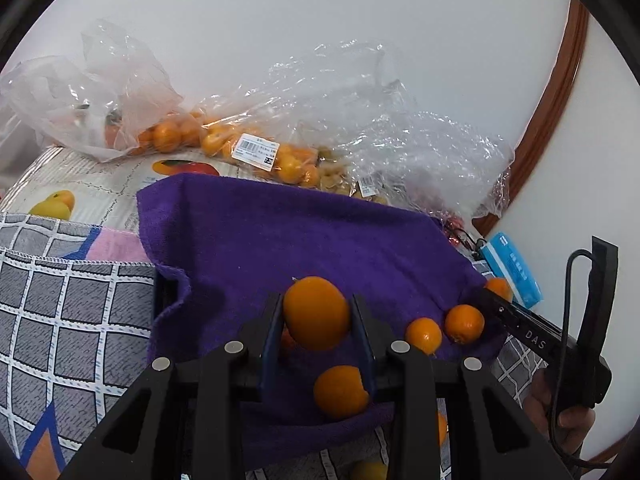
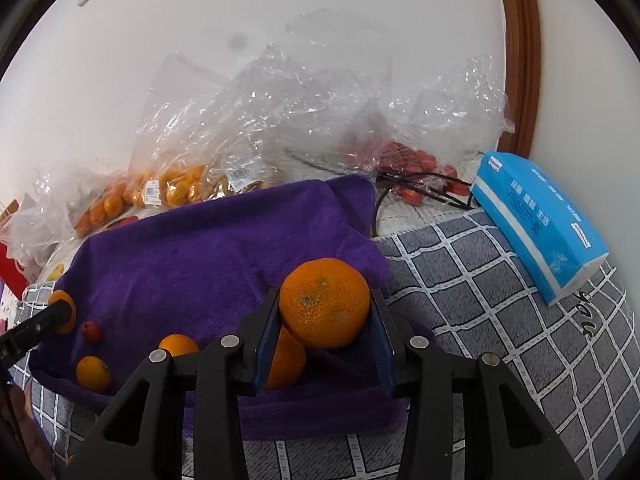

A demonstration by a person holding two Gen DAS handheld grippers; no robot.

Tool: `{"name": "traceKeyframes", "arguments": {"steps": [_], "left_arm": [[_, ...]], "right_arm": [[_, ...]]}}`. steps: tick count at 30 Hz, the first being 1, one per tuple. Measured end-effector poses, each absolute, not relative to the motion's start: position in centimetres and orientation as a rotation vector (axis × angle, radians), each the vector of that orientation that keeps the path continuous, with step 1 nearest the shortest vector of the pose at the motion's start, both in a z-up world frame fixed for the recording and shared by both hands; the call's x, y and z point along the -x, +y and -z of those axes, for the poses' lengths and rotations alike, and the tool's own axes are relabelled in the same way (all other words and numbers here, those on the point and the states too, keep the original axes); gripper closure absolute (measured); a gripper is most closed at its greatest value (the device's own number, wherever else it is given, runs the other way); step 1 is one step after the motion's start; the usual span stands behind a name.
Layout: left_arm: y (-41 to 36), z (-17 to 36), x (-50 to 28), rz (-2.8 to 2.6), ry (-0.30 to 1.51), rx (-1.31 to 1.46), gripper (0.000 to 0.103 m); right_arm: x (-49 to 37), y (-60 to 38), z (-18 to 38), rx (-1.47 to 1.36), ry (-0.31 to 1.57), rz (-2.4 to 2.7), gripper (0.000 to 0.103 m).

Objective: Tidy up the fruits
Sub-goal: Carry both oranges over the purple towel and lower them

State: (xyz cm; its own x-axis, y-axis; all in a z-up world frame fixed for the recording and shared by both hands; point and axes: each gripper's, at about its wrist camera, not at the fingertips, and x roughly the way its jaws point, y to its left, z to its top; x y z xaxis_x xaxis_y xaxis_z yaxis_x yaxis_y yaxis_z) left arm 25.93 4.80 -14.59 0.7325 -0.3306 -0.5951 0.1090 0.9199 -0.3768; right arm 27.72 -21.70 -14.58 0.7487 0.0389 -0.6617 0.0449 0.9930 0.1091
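**Both grippers hold an orange above the purple towel**

Between the fingers of the left gripper [image 1: 317,314] sits a smooth orange [image 1: 316,313], clamped from both sides, its longer axis running roughly up and down in the left wrist view. Just below it a second loose orange [image 1: 340,391] lies on the purple towel [image 1: 260,240], and two smaller ones [image 1: 423,335] [image 1: 464,323] rest side by side near the towel's right edge.

Close to the right wrist camera, the right gripper [image 2: 325,308] squeezes a larger, rounder orange [image 2: 324,302] whose pitted skin and brown stem scar face the lens. Another orange [image 2: 286,360] lies partly hidden behind the left finger. Further left on the towel [image 2: 200,264] lie two small oranges [image 2: 93,374] [image 2: 178,345] and a small red fruit [image 2: 92,332].

On the other gripper's body, at the right of the left wrist view, the letters "DAS" [image 1: 535,340] can be read.

A grey checked cloth [image 2: 500,300] spreads under the towel. On it lies a blue tissue pack [image 2: 536,224], long axis running from the wall toward the camera; its printing is too small to read.

Farthest back, against the white wall [image 1: 320,20], clear plastic bags [image 1: 248,148] hold more small oranges; one carries a white barcode label [image 1: 256,153], unreadable. A bag of red fruit [image 2: 408,168] lies beside the brown door frame [image 2: 520,40].
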Motion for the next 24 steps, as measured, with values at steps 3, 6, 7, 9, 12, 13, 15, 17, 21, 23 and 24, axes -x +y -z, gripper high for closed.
{"name": "traceKeyframes", "arguments": {"steps": [3,6,7,9,12,13,15,17,21,23,24], "left_arm": [[4.7,14.6,-25.9,0.254,0.716,0.334,0.072],[4.6,14.6,-26.0,0.246,0.714,0.322,0.072],[4.6,14.7,-26.0,0.248,0.720,0.326,0.072],[4.6,14.7,-26.2,0.252,0.727,0.335,0.072],[4.5,14.7,-26.3,0.257,0.727,0.336,0.072],[4.5,14.8,-26.3,0.256,0.727,0.330,0.072],[4.3,14.9,-26.3,0.254,0.731,0.321,0.072],[4.0,15.1,-26.4,0.258,0.740,0.313,0.072],[3.4,15.1,-26.3,0.265,0.740,0.285,0.072],[3.2,15.0,-26.2,0.270,0.739,0.274,0.072],[3.1,15.1,-26.2,0.272,0.741,0.272,0.072]], "right_arm": [[-27.8,-21.6,14.8,-0.122,0.735,0.008,0.061],[-27.8,-21.4,14.9,-0.111,0.732,0.011,0.061],[-27.9,-21.4,15.0,-0.107,0.735,0.012,0.061],[-27.9,-21.3,15.1,-0.099,0.739,0.014,0.061],[-27.9,-21.2,15.1,-0.095,0.737,0.013,0.061],[-27.9,-21.1,15.1,-0.093,0.738,0.010,0.061],[-27.9,-21.0,15.1,-0.089,0.736,0.009,0.061],[-27.9,-21.0,15.1,-0.086,0.736,0.010,0.061],[-27.9,-21.2,15.0,-0.087,0.740,0.011,0.061],[-27.9,-21.2,15.0,-0.084,0.740,0.015,0.061],[-27.8,-21.2,15.0,-0.083,0.739,0.018,0.061]]}}
